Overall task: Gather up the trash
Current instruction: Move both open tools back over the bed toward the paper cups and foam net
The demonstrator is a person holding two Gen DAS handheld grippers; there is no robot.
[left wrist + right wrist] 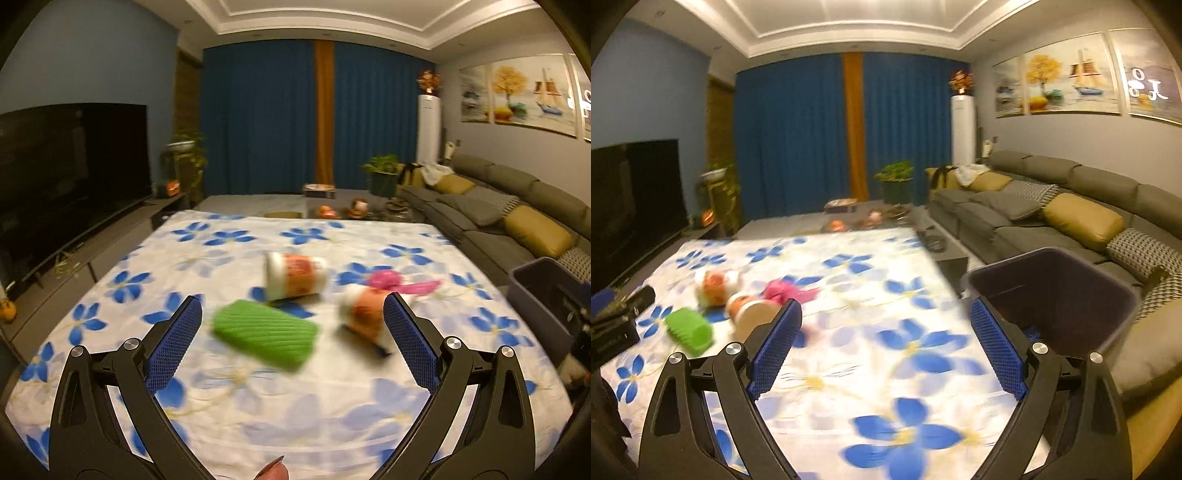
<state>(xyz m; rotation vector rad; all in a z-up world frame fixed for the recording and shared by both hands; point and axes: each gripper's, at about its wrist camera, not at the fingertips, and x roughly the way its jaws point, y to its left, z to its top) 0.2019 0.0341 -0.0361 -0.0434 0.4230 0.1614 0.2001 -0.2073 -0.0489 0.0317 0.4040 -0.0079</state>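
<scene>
On the flowered tablecloth (369, 387) lie a green ribbed packet (264, 332), two orange-and-white paper cups on their sides (295, 275) (364, 312) and a pink wrapper (391, 282). My left gripper (293, 306) is open just short of the packet, its blue pads touching nothing. My right gripper (885, 310) is open over bare cloth and holds nothing. In the right wrist view the packet (689, 330), the cups (714, 282) (750, 310) and the wrapper (783, 290) lie to its left. Everything on the table is blurred.
A dark bin (1052, 291) (535, 280) stands off the table's right edge, against a grey sofa (1034, 221). A TV (70, 166) on a low cabinet is to the left. A coffee table with small items (332, 210) lies beyond the far edge.
</scene>
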